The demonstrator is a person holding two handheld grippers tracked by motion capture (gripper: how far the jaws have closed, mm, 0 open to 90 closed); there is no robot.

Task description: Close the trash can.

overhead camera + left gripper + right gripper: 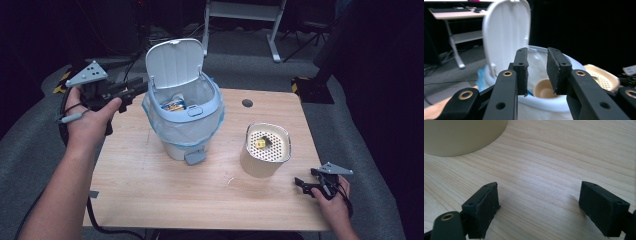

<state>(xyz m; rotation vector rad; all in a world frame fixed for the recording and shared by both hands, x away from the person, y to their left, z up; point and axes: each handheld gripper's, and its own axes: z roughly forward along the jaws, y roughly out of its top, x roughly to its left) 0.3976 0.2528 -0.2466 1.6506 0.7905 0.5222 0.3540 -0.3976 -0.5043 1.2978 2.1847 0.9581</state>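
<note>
Pale-blue pedal bin, one, lid up, just ahead of the empty, part-open left gripper; right gripper gapes empty beside one cream perforated-top canister

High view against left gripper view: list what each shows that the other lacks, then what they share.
High view alone: the round light wooden table, the right gripper open and empty on it, a small yellow piece inside the perforated cream container.
Left gripper view alone: a tan paper cup inside the bin, a white desk behind.
Shared: the pale blue lidded bin, lid up, and the left gripper, nothing between its pads.
</note>
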